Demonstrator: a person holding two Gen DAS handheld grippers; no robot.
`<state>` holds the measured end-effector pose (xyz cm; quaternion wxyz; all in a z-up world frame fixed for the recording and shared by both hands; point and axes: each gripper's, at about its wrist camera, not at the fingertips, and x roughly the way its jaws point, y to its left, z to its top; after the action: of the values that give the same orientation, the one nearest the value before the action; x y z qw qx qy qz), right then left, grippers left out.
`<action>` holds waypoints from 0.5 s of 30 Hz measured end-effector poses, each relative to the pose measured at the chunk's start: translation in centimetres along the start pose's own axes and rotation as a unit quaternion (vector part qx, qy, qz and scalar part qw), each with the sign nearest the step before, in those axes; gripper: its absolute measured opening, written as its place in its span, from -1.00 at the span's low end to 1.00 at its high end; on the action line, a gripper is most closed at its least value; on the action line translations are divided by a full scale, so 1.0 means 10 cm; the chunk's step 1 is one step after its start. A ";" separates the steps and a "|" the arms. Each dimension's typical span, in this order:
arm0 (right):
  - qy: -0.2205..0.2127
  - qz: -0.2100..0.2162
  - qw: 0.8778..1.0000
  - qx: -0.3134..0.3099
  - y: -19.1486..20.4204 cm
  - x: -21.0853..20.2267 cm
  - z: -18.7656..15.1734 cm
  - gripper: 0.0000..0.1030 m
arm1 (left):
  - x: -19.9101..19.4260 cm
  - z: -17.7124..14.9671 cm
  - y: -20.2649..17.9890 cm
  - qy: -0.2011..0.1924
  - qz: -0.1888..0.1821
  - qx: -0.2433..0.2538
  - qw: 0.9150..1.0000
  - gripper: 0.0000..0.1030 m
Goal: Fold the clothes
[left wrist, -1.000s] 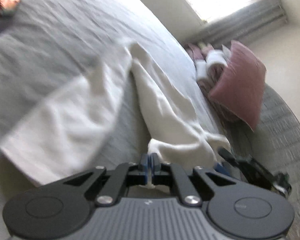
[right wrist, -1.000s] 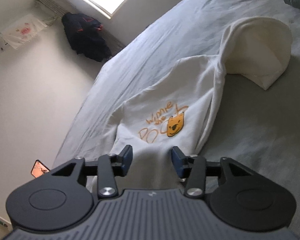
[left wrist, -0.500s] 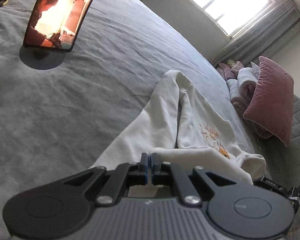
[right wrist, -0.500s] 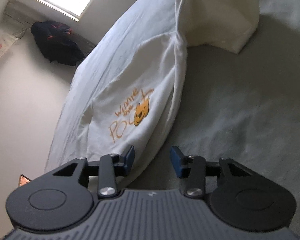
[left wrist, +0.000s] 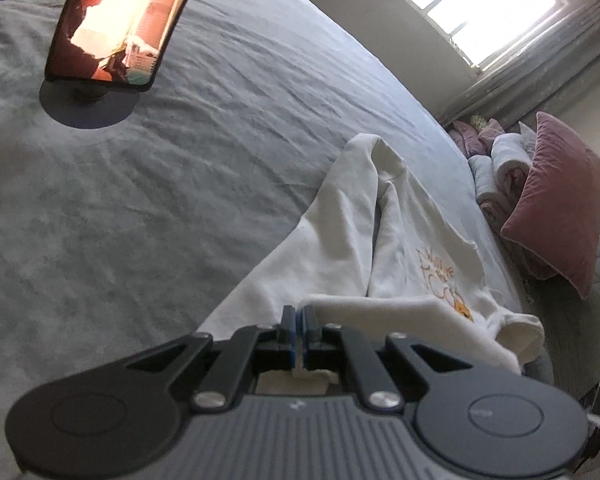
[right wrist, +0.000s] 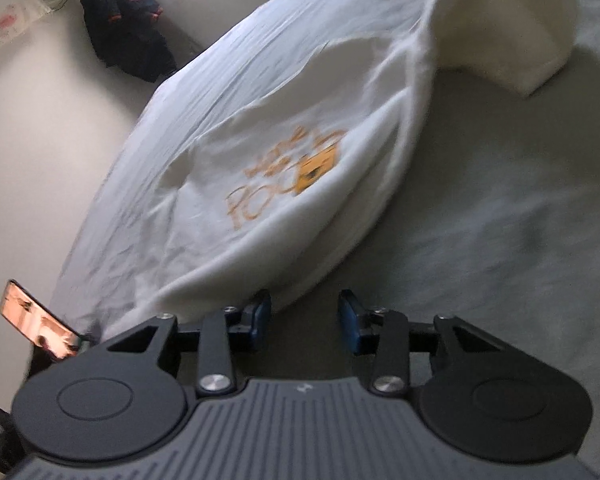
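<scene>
A white sweatshirt (left wrist: 404, 240) with an orange print (left wrist: 440, 280) lies crumpled on the grey bed (left wrist: 160, 208). My left gripper (left wrist: 299, 332) is shut on a thin fold of its white fabric, which runs off to the right from the pads. In the right wrist view the sweatshirt (right wrist: 260, 140) lies print up, and one part arches up at the top right (right wrist: 520, 20). My right gripper (right wrist: 305, 320) hovers at the garment's near edge with its jaws closing. That edge sits just ahead of the left fingertip (right wrist: 260, 314). Only grey bedding shows in the gap.
A phone on a round stand (left wrist: 116, 20) stands on the bed to the far left, also seen as the phone (right wrist: 36, 320). A pink pillow (left wrist: 556, 204) and rolled clothes (left wrist: 496, 168) lie at the bed's right end. A dark jacket (right wrist: 128, 32) hangs by the wall.
The right gripper came down closer to the sweatshirt's near edge and its jaws narrowed. The left view swung so the phone came into sight, with its grip on the white fabric unchanged.
</scene>
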<state>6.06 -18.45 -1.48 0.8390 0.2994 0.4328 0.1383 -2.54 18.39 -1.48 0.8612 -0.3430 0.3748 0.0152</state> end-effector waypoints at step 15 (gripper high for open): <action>-0.053 -0.002 0.997 0.050 -0.07 0.02 -0.09 -0.85 | -0.01 -0.02 -0.10 -0.002 0.020 0.010 1.000 -0.96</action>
<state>5.41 -18.53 -2.42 0.8451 0.3468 0.3948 0.0985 -2.50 17.54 -0.95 0.8649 -0.3264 0.3802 0.0292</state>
